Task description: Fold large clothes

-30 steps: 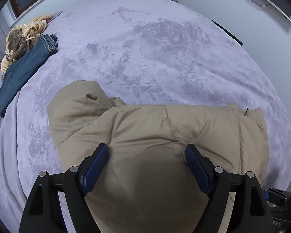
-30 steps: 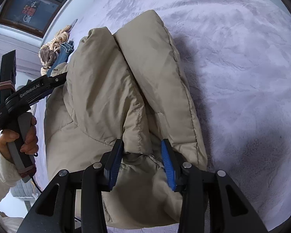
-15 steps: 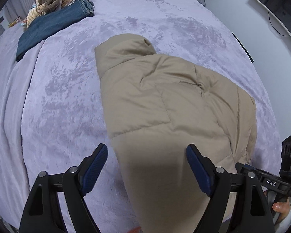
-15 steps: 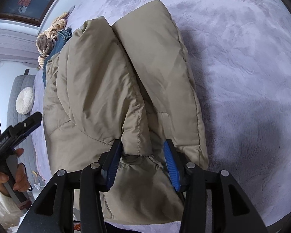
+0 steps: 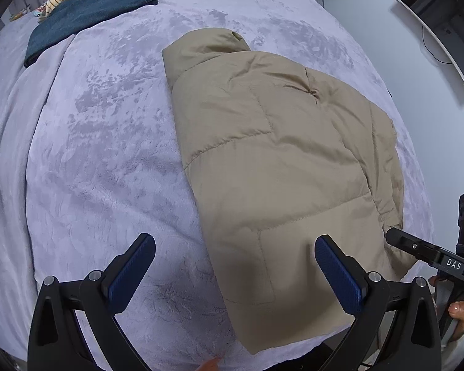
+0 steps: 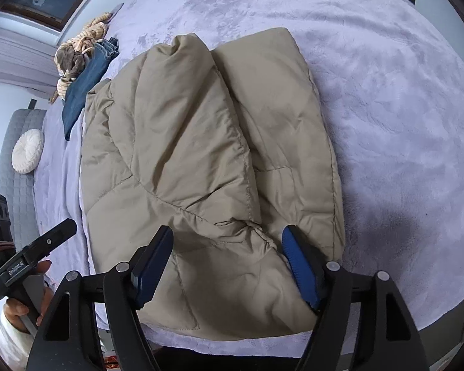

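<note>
Right tool released jacket; both tools spread.

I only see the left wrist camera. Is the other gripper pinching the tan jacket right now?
Observer: No. In the right wrist view the right gripper is open, with its fingers on either side of a bunched bit of the tan puffer jacket.
Operator: Is anything beside the bed over there?
Observer: Yes, a round white cushion sits on a grey quilted seat.
</note>
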The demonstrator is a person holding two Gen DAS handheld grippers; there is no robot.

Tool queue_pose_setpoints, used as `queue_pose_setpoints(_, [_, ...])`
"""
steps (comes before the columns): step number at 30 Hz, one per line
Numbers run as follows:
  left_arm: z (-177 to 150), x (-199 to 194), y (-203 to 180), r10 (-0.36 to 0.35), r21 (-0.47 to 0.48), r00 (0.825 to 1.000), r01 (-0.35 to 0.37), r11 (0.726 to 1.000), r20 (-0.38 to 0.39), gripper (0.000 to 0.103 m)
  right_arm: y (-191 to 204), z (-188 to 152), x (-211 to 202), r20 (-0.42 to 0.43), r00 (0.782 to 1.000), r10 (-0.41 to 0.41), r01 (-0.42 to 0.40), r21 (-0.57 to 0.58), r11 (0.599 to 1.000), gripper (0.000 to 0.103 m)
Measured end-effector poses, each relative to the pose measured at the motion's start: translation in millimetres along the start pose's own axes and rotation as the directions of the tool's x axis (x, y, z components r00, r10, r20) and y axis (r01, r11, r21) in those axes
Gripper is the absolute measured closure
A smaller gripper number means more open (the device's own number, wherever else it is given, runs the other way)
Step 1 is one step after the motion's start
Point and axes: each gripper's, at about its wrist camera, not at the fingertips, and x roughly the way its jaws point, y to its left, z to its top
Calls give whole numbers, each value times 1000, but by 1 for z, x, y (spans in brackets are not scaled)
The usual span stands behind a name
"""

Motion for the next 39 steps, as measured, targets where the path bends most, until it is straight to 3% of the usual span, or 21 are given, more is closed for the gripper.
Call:
queue_pose_setpoints(12, [-13, -14, 15, -36, 25, 999, 35, 999, 23, 0, 21, -15, -24, 91, 995, -37, 36, 9, 999, 22])
queue_pose_setpoints(19, [-2, -10, 15, -30, -8, 999, 30, 1000, 32, 0, 26, 6, -30, 97, 993, -72, 78, -54, 995, 20])
queue_pose_setpoints(24, [9, 0, 12, -17, -52, 1000, 18, 998, 16, 0, 18, 33, -28, 63, 996, -59, 65, -92, 994, 19])
queue_pose_setpoints(32, [19, 20, 14, -143, -137, 990, 142, 980, 2, 0, -2, 72, -19, 0, 999, -53, 52, -142, 988, 17])
queue_pose_setpoints(39, [18, 46, 12, -221, -175, 975, 211, 962, -38, 0, -31, 91, -4, -49, 999, 23, -30, -147, 989, 16])
